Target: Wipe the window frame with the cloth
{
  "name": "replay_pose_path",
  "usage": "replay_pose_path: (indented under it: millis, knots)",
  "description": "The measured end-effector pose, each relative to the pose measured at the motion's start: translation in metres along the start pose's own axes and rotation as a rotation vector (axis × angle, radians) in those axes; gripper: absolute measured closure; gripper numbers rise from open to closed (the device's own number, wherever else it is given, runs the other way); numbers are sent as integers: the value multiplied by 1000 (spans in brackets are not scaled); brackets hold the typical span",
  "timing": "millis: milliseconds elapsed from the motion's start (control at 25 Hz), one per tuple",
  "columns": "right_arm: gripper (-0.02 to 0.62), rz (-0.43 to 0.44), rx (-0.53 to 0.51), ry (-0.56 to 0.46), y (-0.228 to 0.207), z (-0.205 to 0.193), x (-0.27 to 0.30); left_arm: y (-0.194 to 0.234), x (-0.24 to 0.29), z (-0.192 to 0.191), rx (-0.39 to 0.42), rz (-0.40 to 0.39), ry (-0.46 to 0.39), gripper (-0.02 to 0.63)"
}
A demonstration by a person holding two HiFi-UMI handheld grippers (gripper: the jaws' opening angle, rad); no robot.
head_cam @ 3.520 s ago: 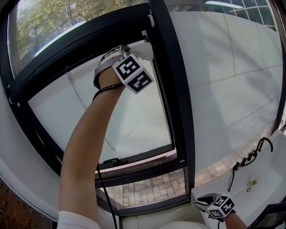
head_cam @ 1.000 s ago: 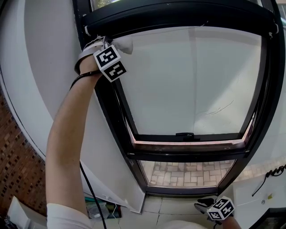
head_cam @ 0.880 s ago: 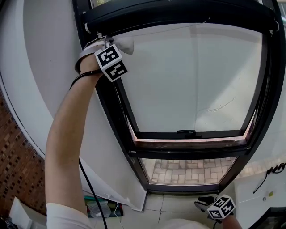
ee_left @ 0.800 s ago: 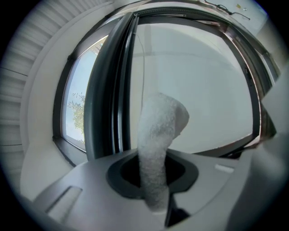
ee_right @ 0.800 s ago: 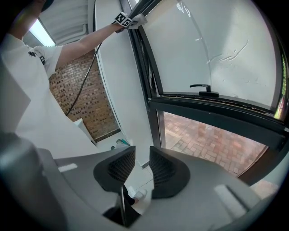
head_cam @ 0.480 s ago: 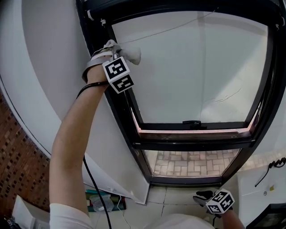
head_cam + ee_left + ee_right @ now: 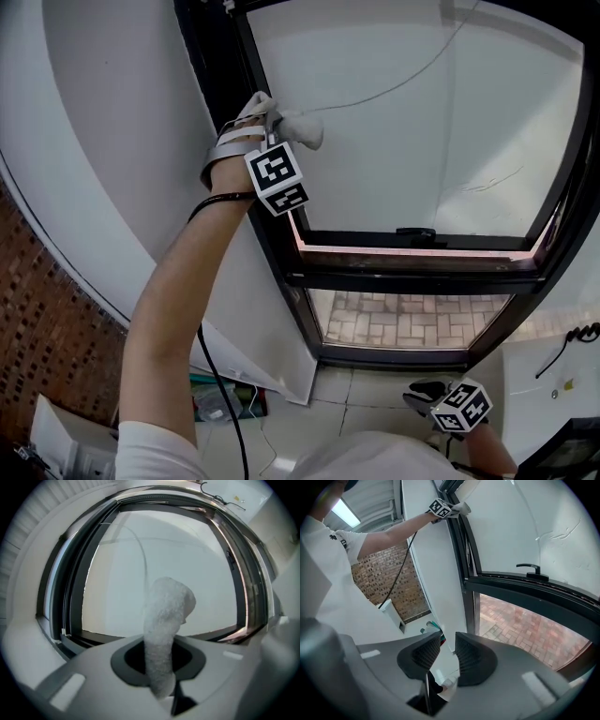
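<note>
My left gripper [image 7: 279, 127] is raised against the left upright of the black window frame [image 7: 214, 66] and is shut on a white cloth [image 7: 305, 127]. The left gripper view has the cloth [image 7: 166, 611] sticking up from between the jaws, with the frame [image 7: 75, 583] around the pane beyond. From the right gripper view, that gripper [image 7: 440, 508] and the cloth [image 7: 462, 509] show high on the upright. My right gripper [image 7: 427, 398] hangs low at the bottom right, away from the window. Its jaws [image 7: 447, 656] stand nearly together with nothing between them.
A black window handle [image 7: 415, 231] sits on the lower sash rail. A thin cord [image 7: 403, 80] hangs across the pane. A curved white wall and a brick wall [image 7: 47, 319] lie left. Small items [image 7: 220, 403] sit on the floor. A white counter [image 7: 562, 375] is at the right.
My left gripper has slid down the left upright with the cloth, from the top corner to about mid-height. The right gripper has stayed low at the bottom right.
</note>
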State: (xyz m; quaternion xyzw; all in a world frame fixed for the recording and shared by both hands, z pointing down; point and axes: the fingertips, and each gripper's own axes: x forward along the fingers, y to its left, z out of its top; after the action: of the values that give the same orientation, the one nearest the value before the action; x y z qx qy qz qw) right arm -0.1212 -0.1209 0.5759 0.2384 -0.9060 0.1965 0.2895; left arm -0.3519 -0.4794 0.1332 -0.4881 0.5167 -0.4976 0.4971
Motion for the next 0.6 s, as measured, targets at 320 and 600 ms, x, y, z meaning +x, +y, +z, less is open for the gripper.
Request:
replay_pose_path:
  millis: [320, 600]
  knots:
    - [495, 0, -12, 3, 2, 8, 7, -87, -2, -2, -62, -96, -14, 515]
    - [495, -2, -12, 20, 2, 8, 7, -176, -2, -3, -86, -175, -10, 515]
